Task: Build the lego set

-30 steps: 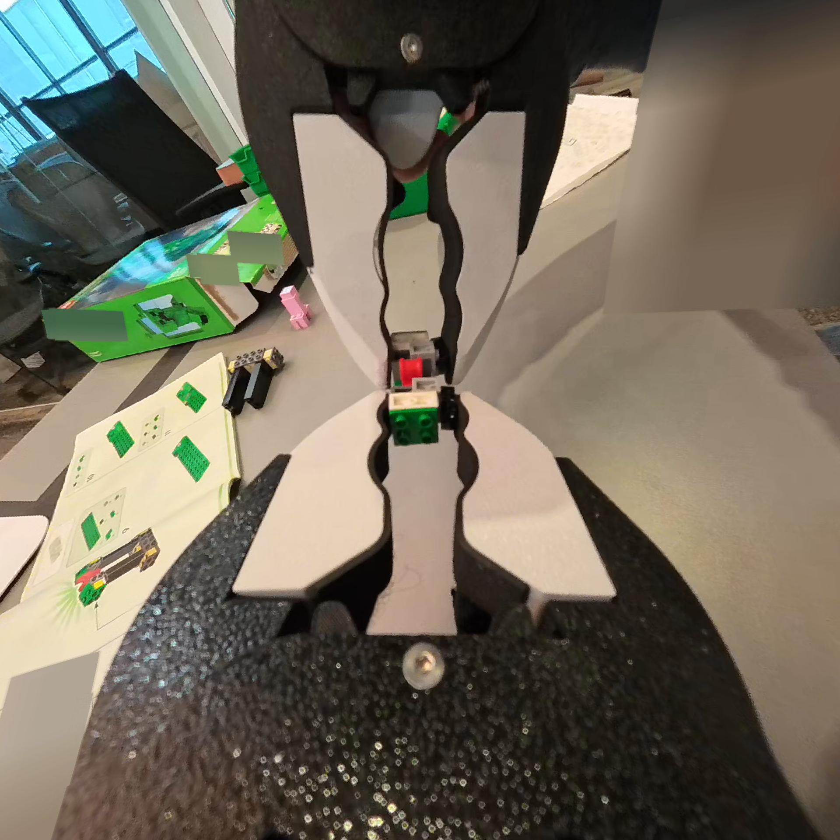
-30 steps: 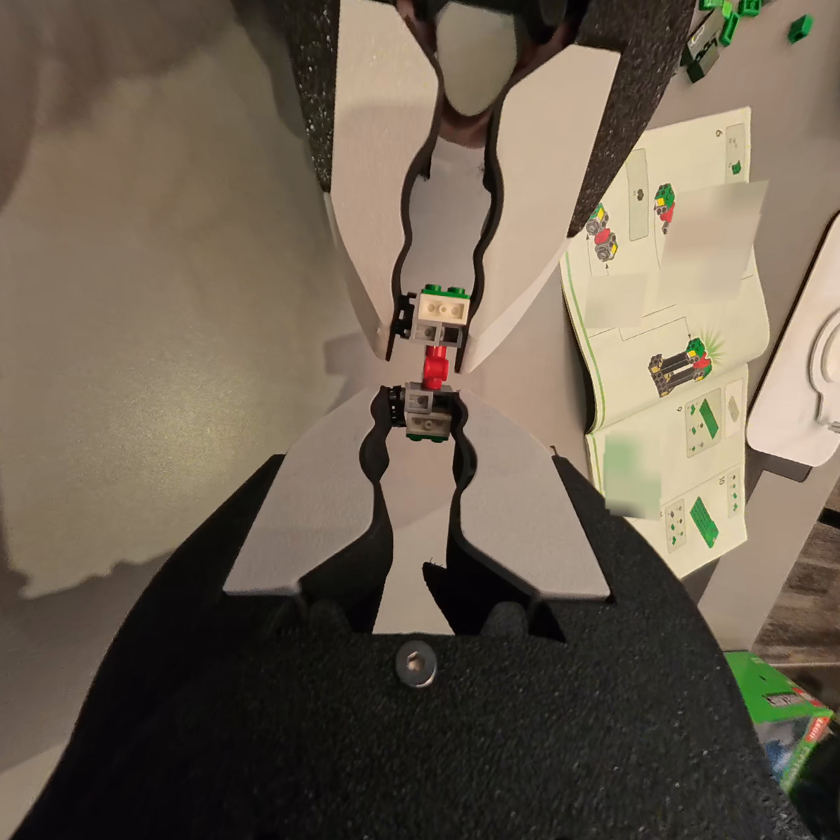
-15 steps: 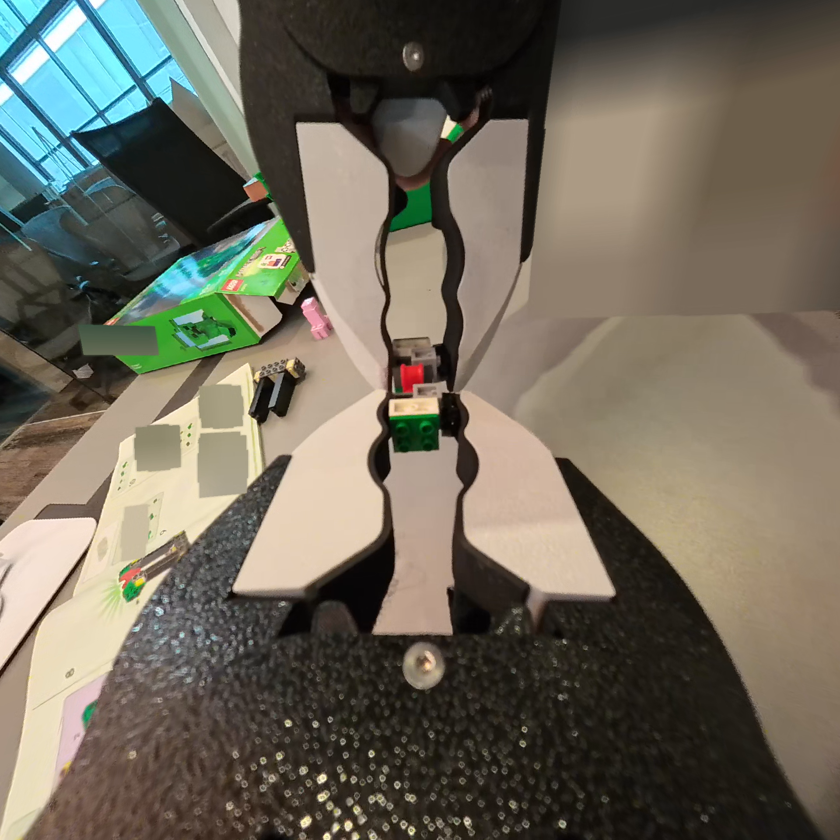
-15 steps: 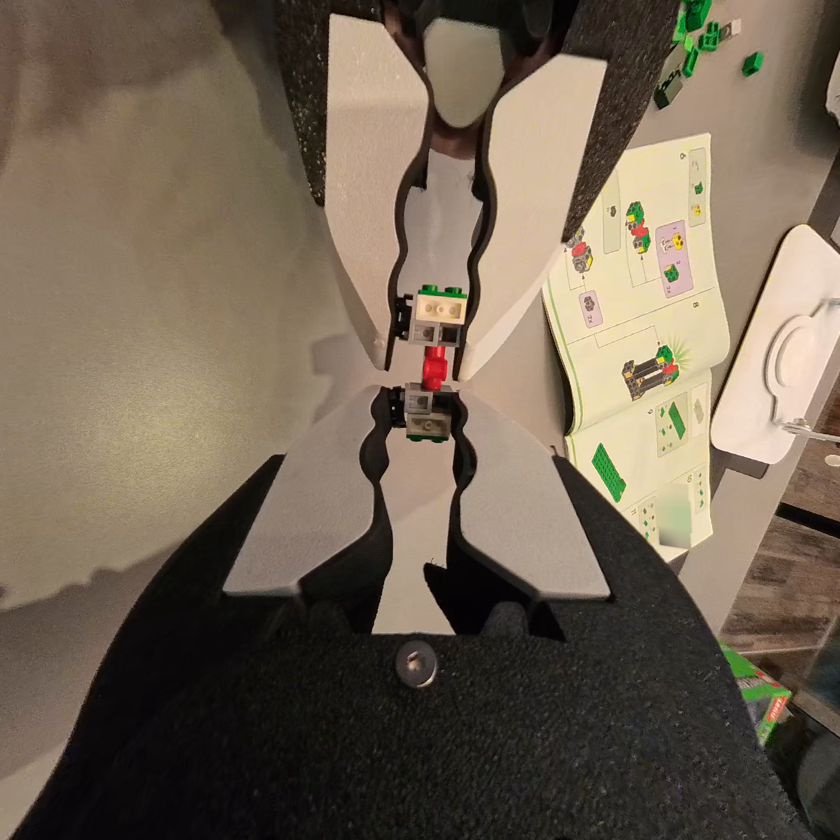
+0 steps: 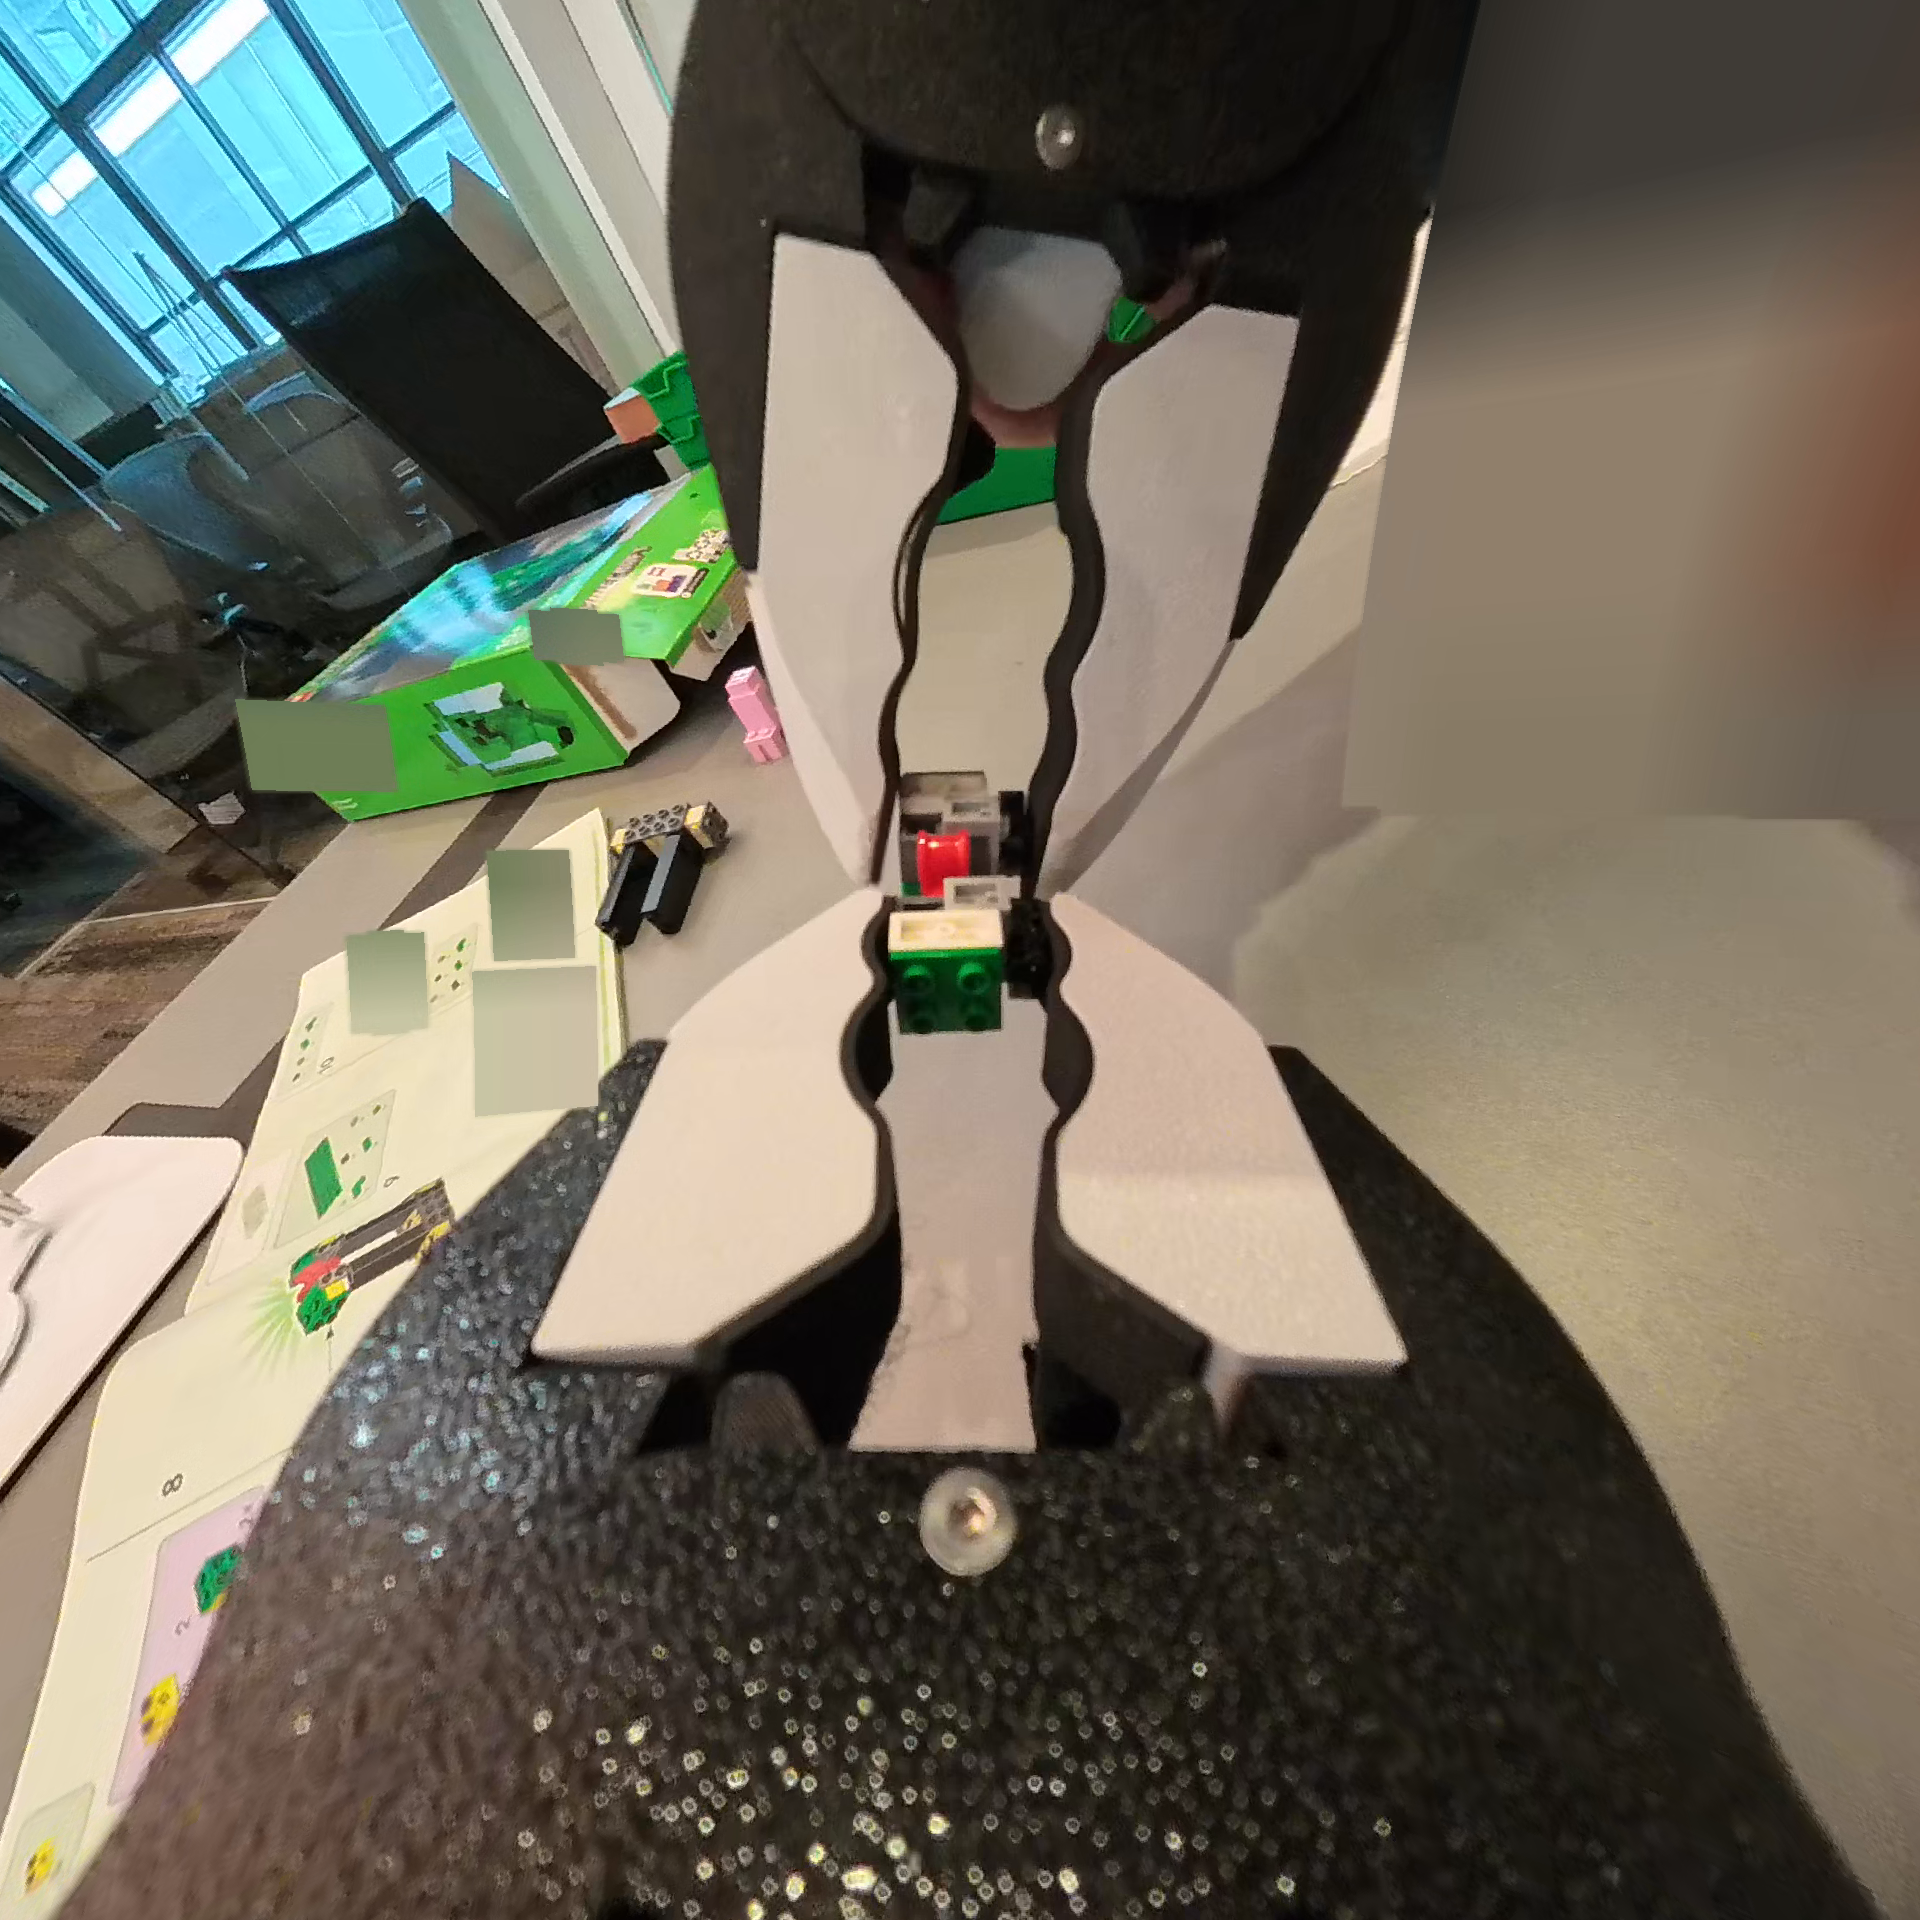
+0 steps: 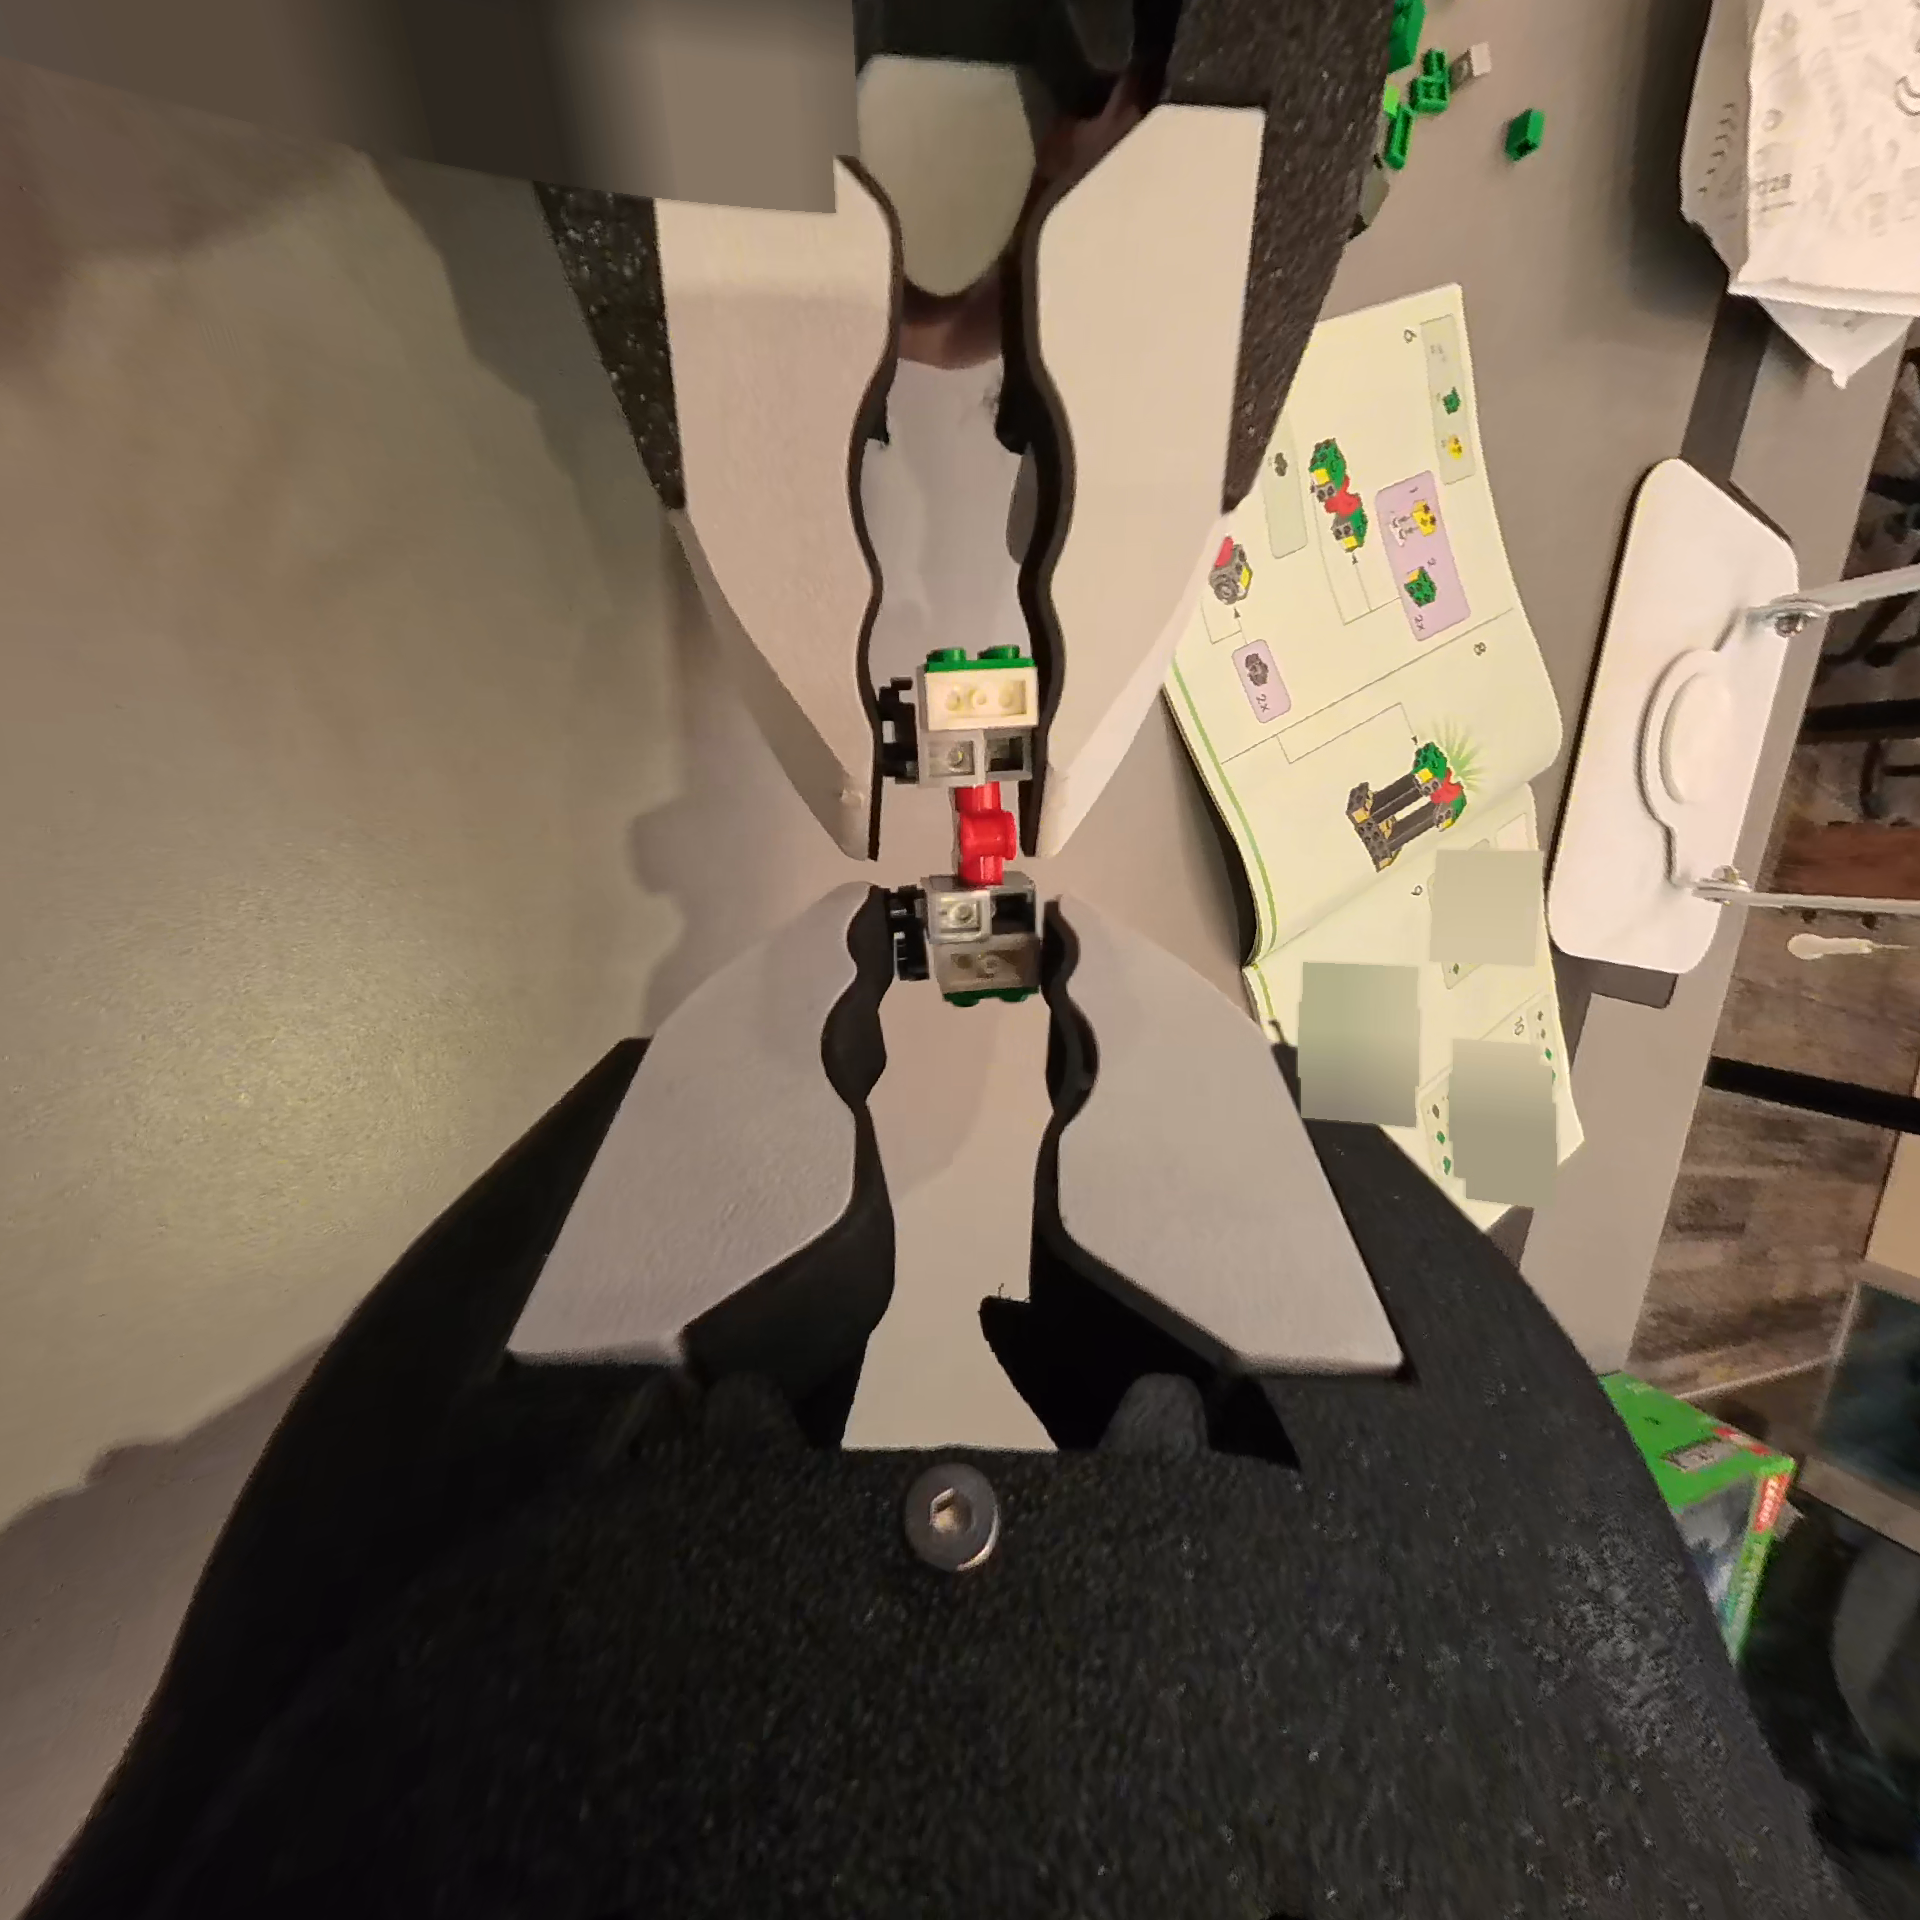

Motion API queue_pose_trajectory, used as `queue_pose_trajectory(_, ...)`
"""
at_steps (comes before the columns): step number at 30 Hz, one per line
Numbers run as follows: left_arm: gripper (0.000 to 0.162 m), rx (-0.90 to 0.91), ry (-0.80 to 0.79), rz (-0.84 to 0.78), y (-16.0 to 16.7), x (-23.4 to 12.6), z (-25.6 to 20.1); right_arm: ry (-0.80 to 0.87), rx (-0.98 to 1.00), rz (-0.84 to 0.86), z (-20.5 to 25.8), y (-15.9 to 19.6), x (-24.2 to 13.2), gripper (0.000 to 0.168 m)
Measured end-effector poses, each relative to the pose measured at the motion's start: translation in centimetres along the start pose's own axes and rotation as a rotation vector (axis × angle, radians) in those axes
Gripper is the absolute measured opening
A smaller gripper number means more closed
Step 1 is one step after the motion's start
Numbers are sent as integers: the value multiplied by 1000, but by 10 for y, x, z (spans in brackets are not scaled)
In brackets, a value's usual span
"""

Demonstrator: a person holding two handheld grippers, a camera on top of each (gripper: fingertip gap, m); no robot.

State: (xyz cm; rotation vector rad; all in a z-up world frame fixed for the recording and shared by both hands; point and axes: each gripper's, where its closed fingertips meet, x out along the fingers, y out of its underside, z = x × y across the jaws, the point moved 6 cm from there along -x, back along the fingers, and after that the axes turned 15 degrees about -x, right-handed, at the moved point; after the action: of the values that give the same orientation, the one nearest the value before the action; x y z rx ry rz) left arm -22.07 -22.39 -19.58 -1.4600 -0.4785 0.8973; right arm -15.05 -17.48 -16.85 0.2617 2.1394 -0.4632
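Note:
Both grippers meet tip to tip above the grey table. My left gripper (image 5: 961, 920) is shut on a white, grey and green brick block (image 5: 948, 977), which also shows in the right wrist view (image 6: 979, 717). My right gripper (image 6: 956, 904) is shut on a grey and green brick block (image 6: 982, 945), seen in the left wrist view (image 5: 951, 816) as well. A red connector piece (image 6: 984, 831) spans the gap and touches both blocks. The right gripper (image 5: 951, 878) enters the left wrist view from the top, and the left gripper (image 6: 951, 842) enters the right wrist view from the top.
An open instruction booklet (image 5: 416, 1091) (image 6: 1382, 727) lies on the table. A green set box (image 5: 499, 686), a pink figure (image 5: 753, 712) and a small black and grey build (image 5: 660, 862) lie beyond it. Loose green bricks (image 6: 1423, 83), a white stand (image 6: 1673, 717) and a crumpled paper bag (image 6: 1818, 156) are nearby. Both grippers' tips are close together, under 4 cm apart.
Both grippers have swung together over the table, so the booklet and box shift in both views. The grips and the joined blocks look the same.

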Motion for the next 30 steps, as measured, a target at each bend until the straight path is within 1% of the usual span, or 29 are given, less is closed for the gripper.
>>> queue_pose_trajectory(12,25,-26,11,3,1,0,1,4,43,22,-1,0,0,27)
queue_pose_trajectory(21,25,-26,19,22,3,3,-1,-61,68,51,2,2,3,25)
queue_pose_trajectory(30,25,-37,22,31,5,4,-1,-86,74,53,3,3,6,25)
